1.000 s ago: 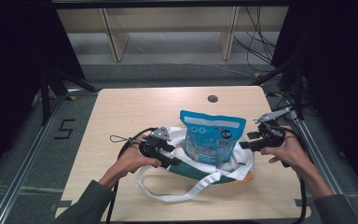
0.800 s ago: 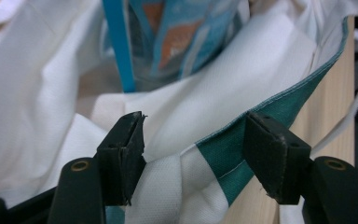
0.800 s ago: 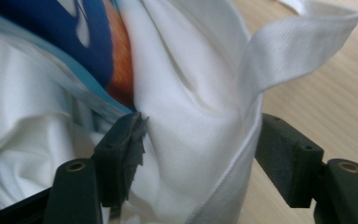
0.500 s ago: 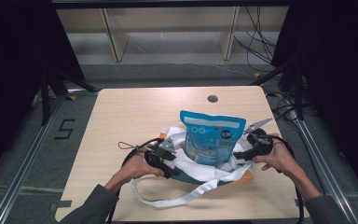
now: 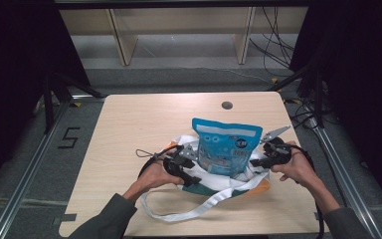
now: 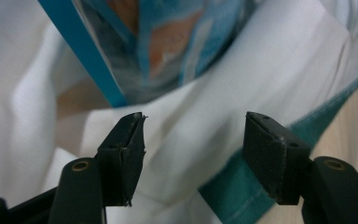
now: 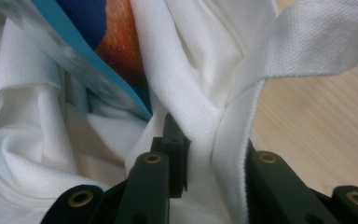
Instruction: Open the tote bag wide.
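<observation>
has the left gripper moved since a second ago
Yes: the left gripper has shifted toward the table's near edge, staying beside the blue pouch.

A pale wooden table point(image 5: 129, 129) with a round hole point(image 5: 227, 105) is sitting on a grey floor point(image 5: 179, 74). Wooden shelf legs point(image 5: 122, 40) are standing behind it, cables point(image 5: 273, 45) are trailing at the right, and darkness is closing in on both sides. A "5" mark point(image 5: 68, 137) is showing at the left, beside a metal rail point(image 5: 35, 164).
</observation>
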`<action>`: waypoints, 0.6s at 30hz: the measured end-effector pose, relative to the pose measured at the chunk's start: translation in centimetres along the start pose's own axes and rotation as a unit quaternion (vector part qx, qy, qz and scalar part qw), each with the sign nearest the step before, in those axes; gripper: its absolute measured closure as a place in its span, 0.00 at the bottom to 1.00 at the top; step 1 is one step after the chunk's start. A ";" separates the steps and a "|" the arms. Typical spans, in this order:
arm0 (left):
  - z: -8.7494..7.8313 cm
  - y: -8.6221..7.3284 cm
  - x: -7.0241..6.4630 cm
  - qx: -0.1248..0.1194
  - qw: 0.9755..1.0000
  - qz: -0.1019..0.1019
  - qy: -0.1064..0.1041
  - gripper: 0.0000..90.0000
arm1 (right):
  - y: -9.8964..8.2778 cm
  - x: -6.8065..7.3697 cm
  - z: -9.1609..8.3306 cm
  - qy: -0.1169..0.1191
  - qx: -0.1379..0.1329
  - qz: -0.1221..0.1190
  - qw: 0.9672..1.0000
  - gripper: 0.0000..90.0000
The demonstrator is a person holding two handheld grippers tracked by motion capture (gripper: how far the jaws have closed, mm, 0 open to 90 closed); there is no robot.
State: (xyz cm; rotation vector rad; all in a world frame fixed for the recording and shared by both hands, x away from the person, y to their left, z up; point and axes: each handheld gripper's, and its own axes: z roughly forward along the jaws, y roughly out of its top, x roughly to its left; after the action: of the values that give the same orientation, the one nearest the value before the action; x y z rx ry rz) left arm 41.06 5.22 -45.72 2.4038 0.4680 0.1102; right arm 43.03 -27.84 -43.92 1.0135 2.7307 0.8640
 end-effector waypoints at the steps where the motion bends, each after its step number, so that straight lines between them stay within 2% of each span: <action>1: 0.1 0.1 0.1 -0.003 1.000 0.000 -0.003 0.44 | 0.0 0.0 0.0 0.001 0.000 0.000 1.000 0.85; 3: 0.5 0.0 0.3 0.011 1.000 -0.007 -0.017 0.44 | 0.0 0.0 0.0 0.000 -0.001 0.000 1.000 0.84; 4: 0.5 0.0 0.3 0.011 1.000 -0.007 -0.017 0.44 | 0.0 0.0 0.0 0.000 -0.001 0.000 1.000 0.84; 5: 0.9 -0.1 0.7 0.027 0.999 -0.009 -0.026 0.44 | 0.0 0.0 0.0 0.000 -0.003 -0.001 1.000 0.84; 6: 1.6 -0.5 0.7 0.039 0.998 -0.025 -0.029 0.44 | -0.1 0.1 0.1 0.006 0.001 0.009 1.000 0.84; 8: 2.1 -0.9 0.7 0.041 0.998 -0.025 -0.030 0.45 | -0.1 -0.1 0.1 0.002 -0.001 0.000 1.000 0.84; 11: 2.1 -1.0 0.5 0.039 0.999 -0.008 -0.022 0.59 | -0.2 -0.1 0.2 -0.001 -0.003 0.006 1.000 0.86; 12: 1.9 -1.1 0.5 0.040 0.999 -0.002 -0.019 0.67 | -0.2 0.2 0.1 0.003 -0.001 0.022 1.000 0.89; 13: 1.7 -1.2 0.4 0.037 0.999 0.004 -0.017 0.73 | -0.2 0.1 0.0 0.004 -0.003 0.016 1.000 0.91; 15: 1.0 -1.3 0.1 0.032 0.999 0.022 -0.020 0.83 | -0.1 0.0 -0.1 -0.006 -0.013 0.038 0.999 0.93; 16: 0.7 -1.3 -0.1 0.030 0.999 0.028 -0.025 0.87 | 0.1 -0.3 -0.4 -0.005 -0.014 0.031 0.999 0.94; 18: -0.3 -1.4 -0.8 0.023 0.998 0.051 -0.035 0.90 | 0.3 -0.4 -0.3 -0.013 -0.028 0.042 0.999 0.94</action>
State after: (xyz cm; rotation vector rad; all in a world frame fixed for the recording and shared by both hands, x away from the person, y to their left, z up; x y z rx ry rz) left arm 39.79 6.06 -46.37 2.4676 0.3192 0.0618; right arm 43.44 -28.10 -43.57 1.1270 2.6440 0.9265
